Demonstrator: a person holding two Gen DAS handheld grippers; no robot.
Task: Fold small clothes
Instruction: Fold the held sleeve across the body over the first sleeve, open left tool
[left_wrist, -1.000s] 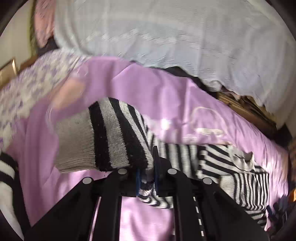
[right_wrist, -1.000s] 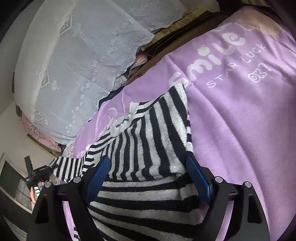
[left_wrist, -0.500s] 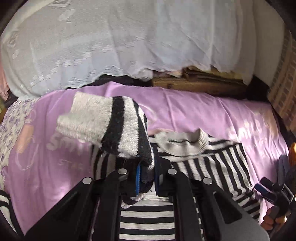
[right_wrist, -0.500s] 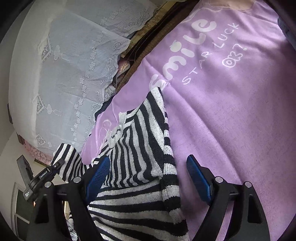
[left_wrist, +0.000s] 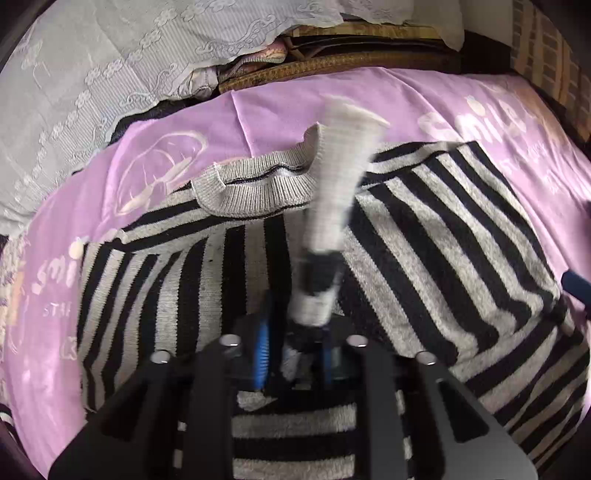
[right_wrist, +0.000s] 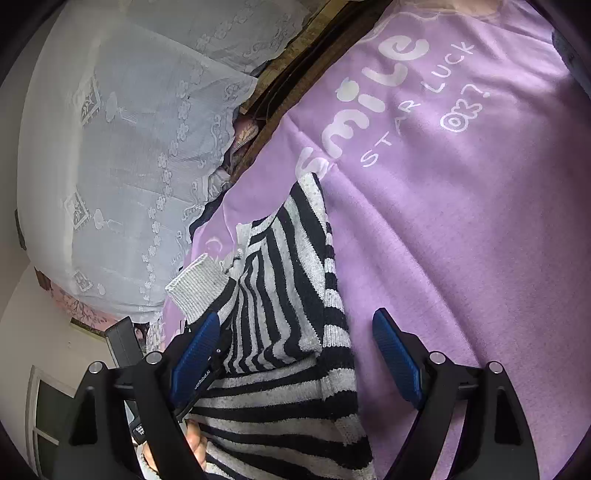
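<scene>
My left claw (left_wrist: 295, 354) has swung the sleeve (left_wrist: 332, 206) across since a second ago — it now hangs over the striped sweater (left_wrist: 443, 236) on the purple blanket (left_wrist: 280, 110), still pinched. My right claw (right_wrist: 295, 354) stays wide, holding nothing. Sleeve fold nearly done — release next.

sweater (left_wrist: 424, 236) on blanket (right_wrist: 461, 206), lace cover (right_wrist: 122, 147) behind

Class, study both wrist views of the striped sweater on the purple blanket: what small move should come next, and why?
Probably lower the left hand-held gripper and release. It is shut on the sleeve, whose grey cuff is blurred above the sweater body, already across the chest below the collar. The right hand-held gripper is open, holding nothing.
</scene>
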